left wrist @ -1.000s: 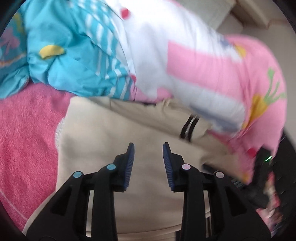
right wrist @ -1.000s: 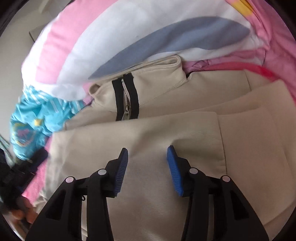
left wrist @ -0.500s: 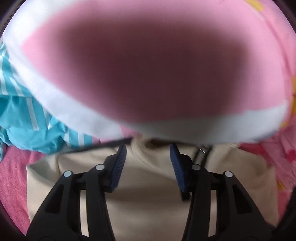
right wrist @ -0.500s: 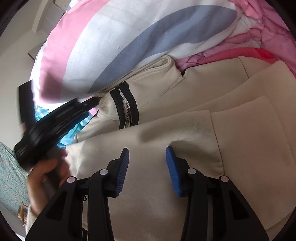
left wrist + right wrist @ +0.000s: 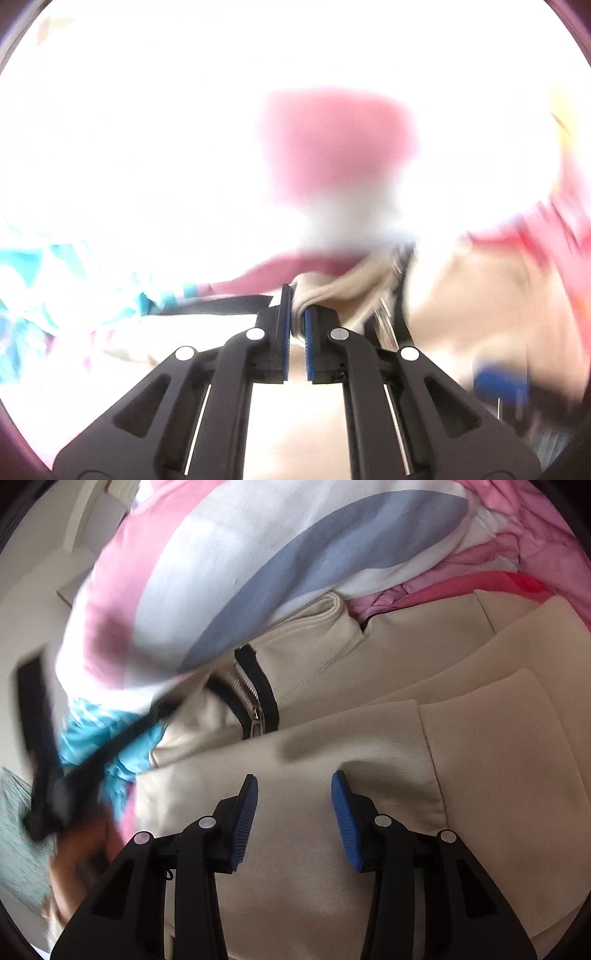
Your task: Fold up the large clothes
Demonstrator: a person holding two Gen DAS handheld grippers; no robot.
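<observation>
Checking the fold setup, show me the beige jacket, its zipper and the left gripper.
beige jacket (image 5: 332, 746), right wrist view, folded front panel.
zipper (image 5: 251, 698), right wrist view, metal teeth between black tape.
left gripper (image 5: 297, 314), left wrist view, fingertips pinching collar fabric.

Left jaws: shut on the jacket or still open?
Shut on it. In the left wrist view the left gripper pinches a beige fold of the jacket at the collar, by the zipper; pads nearly meet.

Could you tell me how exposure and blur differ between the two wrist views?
Left wrist: badly overexposed, upper half washed white, bedding smeared, only the claw sharp. Right wrist: evenly lit, beige jacket and zipper crisp, blur only at the left edge.
</observation>
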